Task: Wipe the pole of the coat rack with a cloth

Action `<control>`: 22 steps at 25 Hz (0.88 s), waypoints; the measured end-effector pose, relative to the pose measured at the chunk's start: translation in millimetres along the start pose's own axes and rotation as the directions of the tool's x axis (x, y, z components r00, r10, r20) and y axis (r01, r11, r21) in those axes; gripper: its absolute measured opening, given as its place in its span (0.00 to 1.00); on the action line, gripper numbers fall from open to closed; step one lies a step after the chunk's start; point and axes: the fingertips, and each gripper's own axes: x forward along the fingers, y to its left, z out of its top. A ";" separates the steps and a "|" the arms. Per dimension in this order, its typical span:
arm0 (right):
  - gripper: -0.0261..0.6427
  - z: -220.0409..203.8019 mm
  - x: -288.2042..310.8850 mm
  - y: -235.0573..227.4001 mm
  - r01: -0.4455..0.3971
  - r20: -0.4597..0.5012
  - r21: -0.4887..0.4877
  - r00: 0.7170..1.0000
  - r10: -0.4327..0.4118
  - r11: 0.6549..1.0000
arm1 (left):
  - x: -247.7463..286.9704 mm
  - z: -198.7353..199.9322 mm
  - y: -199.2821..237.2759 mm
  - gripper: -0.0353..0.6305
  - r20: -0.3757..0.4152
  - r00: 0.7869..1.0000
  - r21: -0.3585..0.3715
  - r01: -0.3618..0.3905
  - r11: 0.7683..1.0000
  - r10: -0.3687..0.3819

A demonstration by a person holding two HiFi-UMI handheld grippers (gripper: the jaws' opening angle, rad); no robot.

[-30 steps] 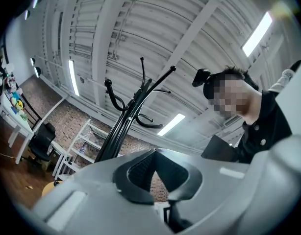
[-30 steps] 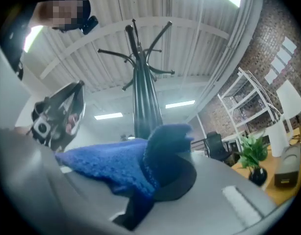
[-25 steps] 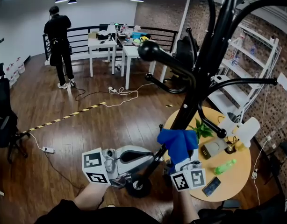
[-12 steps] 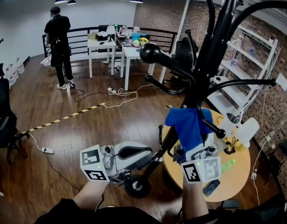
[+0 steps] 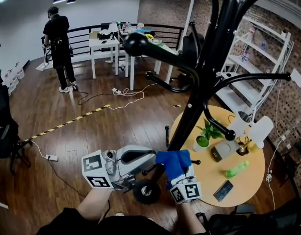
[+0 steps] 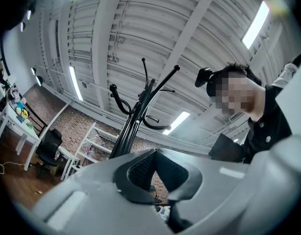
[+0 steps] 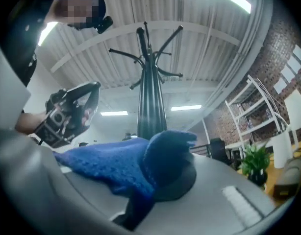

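The black coat rack pole (image 5: 199, 99) slants from the top right down to the floor in front of me. My right gripper (image 5: 176, 171) is shut on a blue cloth (image 5: 171, 161), which is pressed against the pole low down. In the right gripper view the cloth (image 7: 121, 163) drapes over the right gripper (image 7: 160, 180), with the pole (image 7: 149, 106) rising just behind it. My left gripper (image 5: 149, 159) sits just left of the pole, jaws together, holding nothing. In the left gripper view the pole (image 6: 126, 136) stands behind and left of the left gripper (image 6: 158, 173).
A round wooden table (image 5: 248, 180) at right carries a potted plant (image 5: 205, 133), a green bottle (image 5: 237, 169), a phone (image 5: 223, 190) and a white lamp (image 5: 258, 131). A person (image 5: 57, 48) stands far left by white tables (image 5: 106, 45). Shelving (image 5: 258, 67) lines the brick wall.
The right gripper and cloth first slid up the pole, then came down to a lower spot near the left gripper. The left gripper has barely moved.
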 end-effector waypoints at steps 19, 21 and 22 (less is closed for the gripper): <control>0.08 -65.0 -16.4 -10.2 0.054 -0.190 0.183 0.982 -0.018 0.982 | -9.8 -11.0 16.1 0.06 -0.038 0.996 0.004 -0.077 0.997 0.077; 0.08 -29.4 -6.0 -3.7 0.034 -0.108 0.189 0.994 -0.013 0.981 | -12.7 -8.5 19.1 0.06 -0.039 0.995 0.008 -0.091 0.996 0.091; 0.08 -13.6 -2.2 -2.5 0.030 -0.081 0.180 0.997 -0.015 0.983 | -14.3 -7.2 20.1 0.06 -0.035 0.995 0.007 -0.095 0.995 0.095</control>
